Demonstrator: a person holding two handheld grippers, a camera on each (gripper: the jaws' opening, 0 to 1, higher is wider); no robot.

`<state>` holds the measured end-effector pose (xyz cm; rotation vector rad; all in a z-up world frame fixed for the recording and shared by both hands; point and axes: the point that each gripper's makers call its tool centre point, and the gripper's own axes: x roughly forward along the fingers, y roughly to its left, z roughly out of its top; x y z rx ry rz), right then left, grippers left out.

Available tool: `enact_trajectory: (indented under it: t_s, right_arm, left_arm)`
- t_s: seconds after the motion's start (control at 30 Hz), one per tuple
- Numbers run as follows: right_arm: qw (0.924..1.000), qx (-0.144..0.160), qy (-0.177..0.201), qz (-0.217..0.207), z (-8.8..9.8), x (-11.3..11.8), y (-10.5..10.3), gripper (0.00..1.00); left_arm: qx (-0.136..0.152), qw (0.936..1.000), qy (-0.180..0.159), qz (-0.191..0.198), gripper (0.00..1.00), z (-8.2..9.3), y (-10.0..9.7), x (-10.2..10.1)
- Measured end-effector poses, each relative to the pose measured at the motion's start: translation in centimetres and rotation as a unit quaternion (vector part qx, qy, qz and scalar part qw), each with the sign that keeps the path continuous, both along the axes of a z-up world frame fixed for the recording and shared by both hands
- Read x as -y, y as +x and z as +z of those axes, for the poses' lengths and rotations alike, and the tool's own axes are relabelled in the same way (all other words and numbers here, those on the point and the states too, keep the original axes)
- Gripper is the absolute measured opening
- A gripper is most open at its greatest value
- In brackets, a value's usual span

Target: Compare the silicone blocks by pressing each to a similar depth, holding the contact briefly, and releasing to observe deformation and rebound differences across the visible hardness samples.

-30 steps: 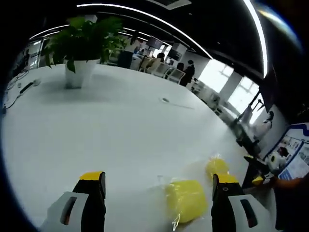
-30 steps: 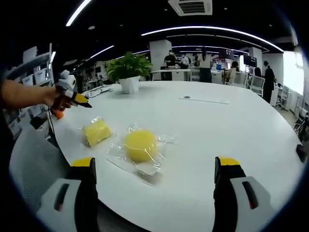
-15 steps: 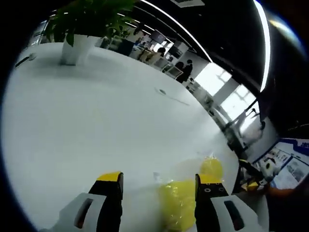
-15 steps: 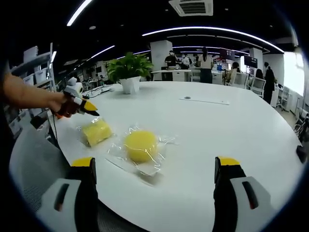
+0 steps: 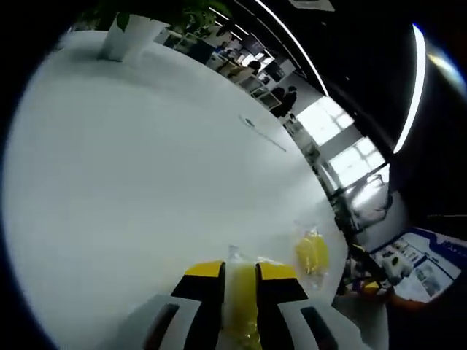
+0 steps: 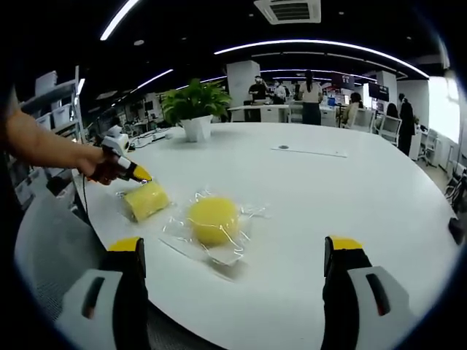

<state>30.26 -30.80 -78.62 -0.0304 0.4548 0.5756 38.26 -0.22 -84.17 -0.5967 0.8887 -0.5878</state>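
Note:
Two yellow silicone blocks in clear bags lie on the white table (image 6: pixel 350 189). The square block (image 6: pixel 146 200) is on the left and the round block (image 6: pixel 211 219) sits beside it. My left gripper (image 6: pixel 135 173), held by a hand, touches the square block's far left edge with its tip. In the left gripper view that gripper (image 5: pixel 239 271) has its jaws drawn almost together, with the square block (image 5: pixel 241 313) showing through the thin gap and the round block (image 5: pixel 312 251) to the right. My right gripper (image 6: pixel 235 248) stands open, close before the round block, with nothing between its jaws.
A potted plant (image 6: pixel 193 102) stands at the far side of the table, with its white pot (image 5: pixel 135 33) at the top in the left gripper view. A thin strip (image 6: pixel 310 151) lies farther back. The table's near edge curves just under my right jaws. People stand behind (image 6: pixel 306 91).
My left gripper's jaws have closed from wide apart to a thin gap, and it has moved down to the square block's edge. The right gripper and both blocks have stayed put.

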Motion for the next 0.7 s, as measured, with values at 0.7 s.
enact_trajectory:
  t_s: [0.7]
  right_arm:
    - [0.9999, 0.012, -0.007, -0.006, 0.27, 0.27, 0.21, 0.96]
  left_arm:
    - [-0.003, 0.9981, -0.036, 0.05, 0.0, 0.1, -0.15, -0.4]
